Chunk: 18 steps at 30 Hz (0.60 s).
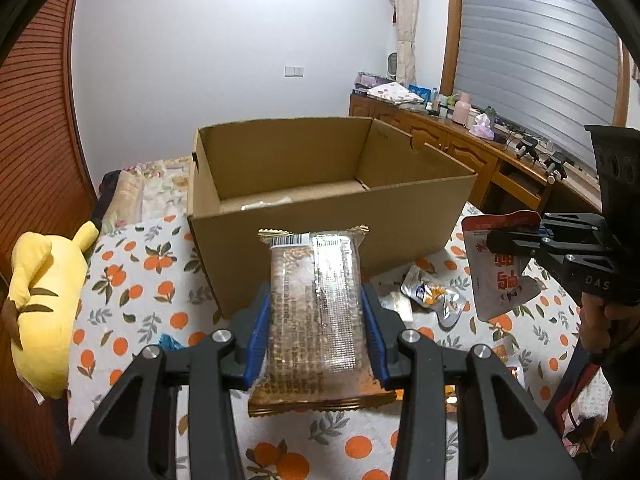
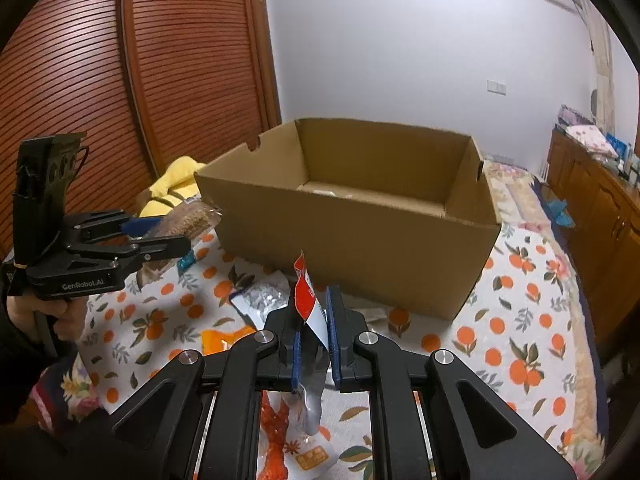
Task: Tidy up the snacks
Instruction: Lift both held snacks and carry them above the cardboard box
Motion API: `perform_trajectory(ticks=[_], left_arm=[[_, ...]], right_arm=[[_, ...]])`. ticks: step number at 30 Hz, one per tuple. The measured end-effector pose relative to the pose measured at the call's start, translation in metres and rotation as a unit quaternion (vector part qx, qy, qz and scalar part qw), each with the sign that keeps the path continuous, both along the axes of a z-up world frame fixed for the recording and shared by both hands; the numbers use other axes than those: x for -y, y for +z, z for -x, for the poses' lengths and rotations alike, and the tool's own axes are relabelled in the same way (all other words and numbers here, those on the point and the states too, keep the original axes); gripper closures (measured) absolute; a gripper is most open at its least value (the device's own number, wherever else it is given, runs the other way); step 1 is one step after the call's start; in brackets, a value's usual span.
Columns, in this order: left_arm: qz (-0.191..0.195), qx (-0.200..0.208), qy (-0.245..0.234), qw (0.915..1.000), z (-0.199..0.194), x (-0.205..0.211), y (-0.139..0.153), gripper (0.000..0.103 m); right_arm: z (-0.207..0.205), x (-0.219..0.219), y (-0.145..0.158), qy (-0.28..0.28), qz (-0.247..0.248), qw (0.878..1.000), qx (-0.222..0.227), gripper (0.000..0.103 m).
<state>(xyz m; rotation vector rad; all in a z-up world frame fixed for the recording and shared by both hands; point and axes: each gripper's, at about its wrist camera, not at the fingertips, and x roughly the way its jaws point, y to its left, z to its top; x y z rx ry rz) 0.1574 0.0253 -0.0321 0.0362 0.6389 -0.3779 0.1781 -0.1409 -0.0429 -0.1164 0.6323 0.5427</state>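
Observation:
My left gripper (image 1: 316,300) is shut on a clear brown cracker packet (image 1: 314,316) with gold crimped ends, held above the cloth just in front of the open cardboard box (image 1: 320,236). My right gripper (image 2: 314,312) is shut on a red-and-silver snack pouch (image 2: 306,300), held edge-on short of the box (image 2: 360,240). In the left wrist view the pouch (image 1: 500,276) hangs from the right gripper (image 1: 496,242) at the right. In the right wrist view the left gripper (image 2: 180,236) holds the cracker packet (image 2: 192,218) at the left. Something pale lies on the box floor.
An orange-print cloth (image 1: 132,288) covers the table. Loose snack packets lie on it: a silver one (image 1: 434,294) by the box, others near the front (image 2: 280,432). A yellow plush toy (image 1: 44,300) lies at the left. A wooden cabinet (image 1: 440,136) with clutter stands at the back right.

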Motion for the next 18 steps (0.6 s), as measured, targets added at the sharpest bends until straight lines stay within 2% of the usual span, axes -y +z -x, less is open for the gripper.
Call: perform_trajectory(ticks=[10, 18], left_arm=[[-0.005, 0.028, -0.003, 0.9996, -0.007, 0.005, 0.029, 0.062], [-0.001, 0.031, -0.005, 0.9995, -0.023, 0.006, 0.046, 0.062]], right_arm=[[-0.008, -0.002, 0.025, 0.003, -0.005, 1.000, 0.021, 0.095], [-0.018, -0.006, 0.043, 0.005, -0.002, 0.999, 0.035, 0.095]])
